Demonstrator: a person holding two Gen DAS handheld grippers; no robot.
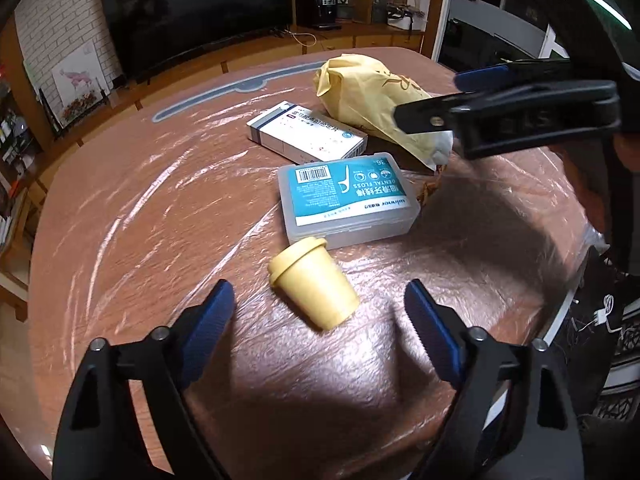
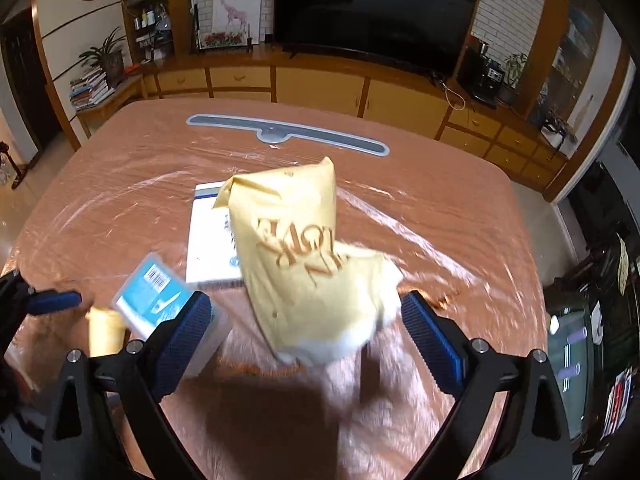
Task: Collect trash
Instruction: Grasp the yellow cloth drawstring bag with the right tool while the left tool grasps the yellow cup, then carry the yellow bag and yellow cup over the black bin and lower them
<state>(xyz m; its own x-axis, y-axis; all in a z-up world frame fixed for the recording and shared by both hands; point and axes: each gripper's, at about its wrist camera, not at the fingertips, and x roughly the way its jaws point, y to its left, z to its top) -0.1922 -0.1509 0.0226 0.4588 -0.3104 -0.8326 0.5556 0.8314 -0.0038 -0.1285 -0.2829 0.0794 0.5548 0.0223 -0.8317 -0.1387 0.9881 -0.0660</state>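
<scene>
A small yellow cup [image 1: 314, 282] lies on its side on the plastic-covered table [image 1: 120, 220]. My left gripper [image 1: 316, 316] is open, its jaws on either side of the cup's base without touching it. A clear dental floss box [image 1: 346, 204] and a white medicine box [image 1: 308, 134] lie beyond. A crumpled yellow paper bag [image 1: 368, 96] with white paper at its end lies at the back right. My right gripper [image 2: 306, 320] is open around the bag's [image 2: 304, 264] near end; it also shows in the left wrist view [image 1: 428, 100].
A grey strip [image 2: 286, 133] is set into the table's far side. Wooden cabinets [image 2: 320, 88] and a television [image 2: 372, 12] stand behind. The floss box [image 2: 154, 296] and cup [image 2: 105, 330] sit left of my right gripper; the left gripper's fingertip [image 2: 54, 302] shows there.
</scene>
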